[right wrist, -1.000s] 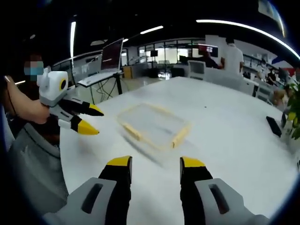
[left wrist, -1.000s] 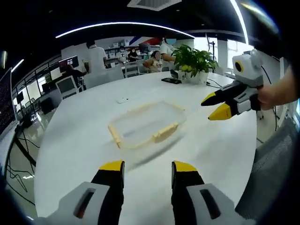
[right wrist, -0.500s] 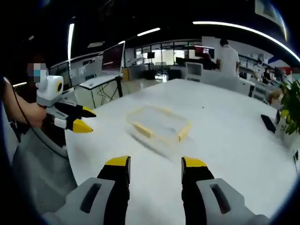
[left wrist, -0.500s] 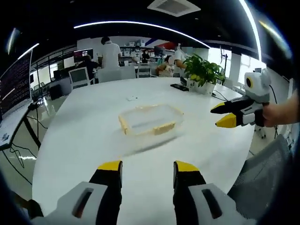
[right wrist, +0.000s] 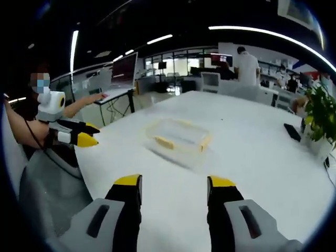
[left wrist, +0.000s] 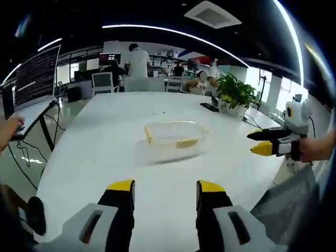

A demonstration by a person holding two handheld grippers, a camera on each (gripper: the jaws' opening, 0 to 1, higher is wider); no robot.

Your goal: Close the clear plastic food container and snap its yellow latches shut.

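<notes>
Both tools spread, empty, near clear rectangular container [left wrist: 173, 137] with yellow latches [left wrist: 187, 142]

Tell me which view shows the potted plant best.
The left gripper view: the potted plant stands whole and fairly sharp on the white table. The right gripper view shows it cropped at the edge.

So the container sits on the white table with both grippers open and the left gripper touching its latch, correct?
Not quite: the left gripper is not touching a latch; the left gripper view shows it well short of the container. The rest holds: white table, right gripper also open.
</notes>
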